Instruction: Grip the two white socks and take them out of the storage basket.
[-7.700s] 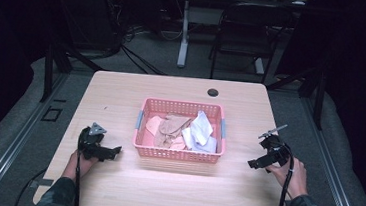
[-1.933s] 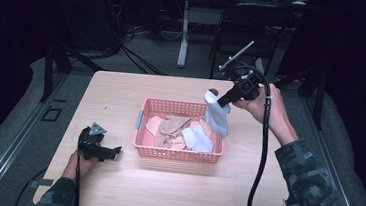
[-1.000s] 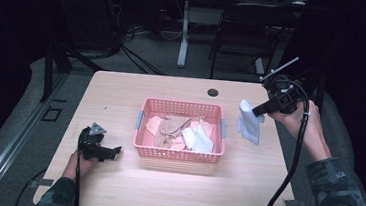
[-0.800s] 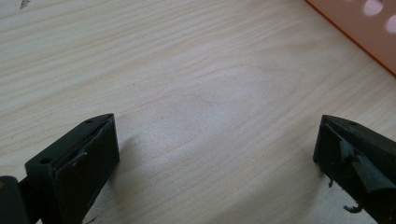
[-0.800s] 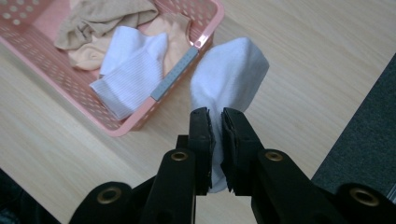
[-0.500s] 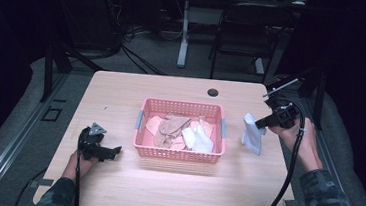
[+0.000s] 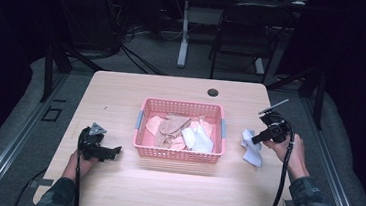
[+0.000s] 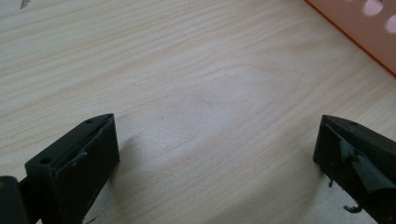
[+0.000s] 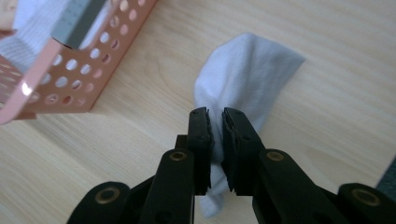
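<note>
The pale blue-white cloth (image 9: 243,74) lies on the light wooden table (image 7: 163,186), just right of the pink perforated plastic basket (image 7: 141,124), pinched in the right tool (image 9: 215,116). Release should be made low, so the cloth settles flat. The left tool (image 8: 215,154) is held wide apart, empty.

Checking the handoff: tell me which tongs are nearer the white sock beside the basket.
Right. The right tongs are shut on the white sock, right of the basket. The left tongs rest open on the table beyond the basket's other side.
</note>
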`<action>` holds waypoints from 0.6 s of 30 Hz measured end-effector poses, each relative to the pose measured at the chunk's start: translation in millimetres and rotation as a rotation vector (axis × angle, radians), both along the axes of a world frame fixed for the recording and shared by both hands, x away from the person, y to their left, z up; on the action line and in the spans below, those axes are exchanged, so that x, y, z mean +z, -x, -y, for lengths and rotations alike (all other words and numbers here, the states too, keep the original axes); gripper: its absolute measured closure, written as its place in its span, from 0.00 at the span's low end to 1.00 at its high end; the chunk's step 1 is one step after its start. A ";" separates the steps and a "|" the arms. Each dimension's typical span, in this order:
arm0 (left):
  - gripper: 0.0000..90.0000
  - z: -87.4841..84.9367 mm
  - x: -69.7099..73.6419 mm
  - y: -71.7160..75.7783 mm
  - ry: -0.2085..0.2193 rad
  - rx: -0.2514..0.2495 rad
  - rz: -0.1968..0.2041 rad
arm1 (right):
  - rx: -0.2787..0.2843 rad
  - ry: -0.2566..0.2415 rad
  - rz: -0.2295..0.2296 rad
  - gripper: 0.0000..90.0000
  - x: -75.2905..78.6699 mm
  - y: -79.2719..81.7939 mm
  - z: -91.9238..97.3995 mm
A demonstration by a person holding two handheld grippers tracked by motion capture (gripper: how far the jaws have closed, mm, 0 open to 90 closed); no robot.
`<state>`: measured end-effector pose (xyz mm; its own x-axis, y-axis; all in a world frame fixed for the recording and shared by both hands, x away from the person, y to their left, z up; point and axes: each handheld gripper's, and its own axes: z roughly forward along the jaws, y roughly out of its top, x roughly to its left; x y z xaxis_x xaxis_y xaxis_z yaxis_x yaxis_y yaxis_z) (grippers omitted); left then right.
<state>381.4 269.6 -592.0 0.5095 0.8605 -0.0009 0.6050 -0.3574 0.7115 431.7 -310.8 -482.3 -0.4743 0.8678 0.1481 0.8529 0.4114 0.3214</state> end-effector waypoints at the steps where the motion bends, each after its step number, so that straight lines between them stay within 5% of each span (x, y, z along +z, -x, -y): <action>1: 0.00 0.0 0.0 0.0 0.000 0.001 -0.001 | -0.014 -0.009 -0.001 0.90 -5.6 0.0 0.3; 6: 0.00 0.0 0.0 0.0 0.000 0.000 0.000 | -0.017 0.003 -0.052 0.87 -30.1 -2.6 3.8; 10: 0.00 0.0 0.0 0.0 0.000 0.000 -0.001 | -0.030 -0.029 -0.059 0.85 -33.5 -4.0 6.2; 13: 0.00 0.0 0.0 0.0 0.000 0.000 -0.001 | -0.034 -0.026 -0.055 0.75 -33.0 -3.7 5.8; 15: 0.00 0.0 0.0 0.0 0.000 0.001 -0.001 | -0.033 -0.019 -0.038 0.57 -28.3 -2.6 6.5; 18: 0.00 0.0 0.0 0.0 0.000 0.000 -0.001 | -0.026 -0.015 -0.022 0.46 -23.6 -1.1 6.8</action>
